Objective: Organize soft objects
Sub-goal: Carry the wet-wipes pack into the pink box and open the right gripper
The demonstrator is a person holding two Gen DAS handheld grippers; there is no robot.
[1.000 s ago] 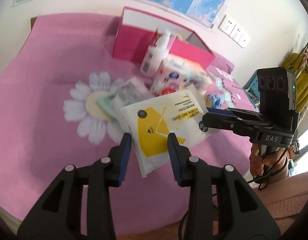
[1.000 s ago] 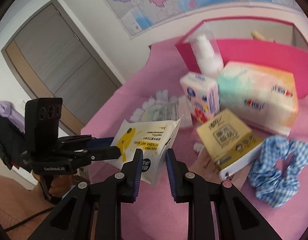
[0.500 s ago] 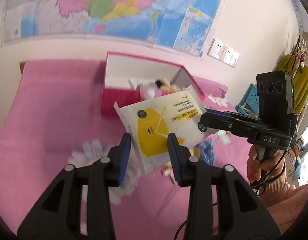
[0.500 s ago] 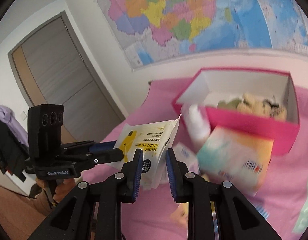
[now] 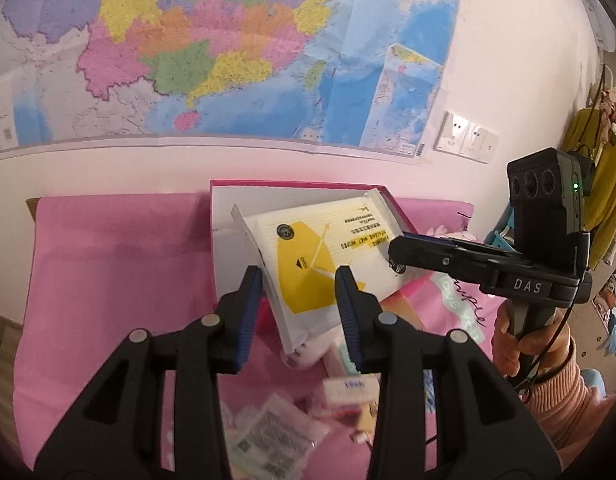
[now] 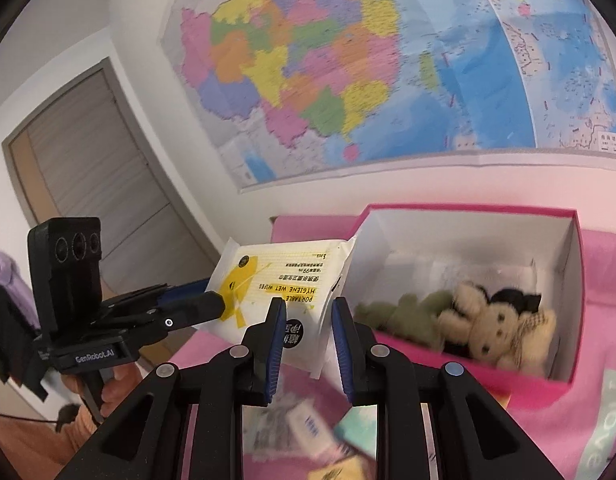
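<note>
Above pink cloth, near box: wipes clamped at corners by left gripper and right gripper; risks slipping loose, dropping outside box.

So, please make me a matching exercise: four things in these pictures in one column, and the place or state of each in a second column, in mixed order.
1. white and yellow wet wipes pack
2. beige plush bunny
3. large coloured wall map
4. pink cardboard box with white inside

a. lies inside the box
b. stands open on the pink cloth
c. hangs above the table
d. is held in the air by both tongs

Pairs: 1-d, 2-a, 3-c, 4-b
</note>
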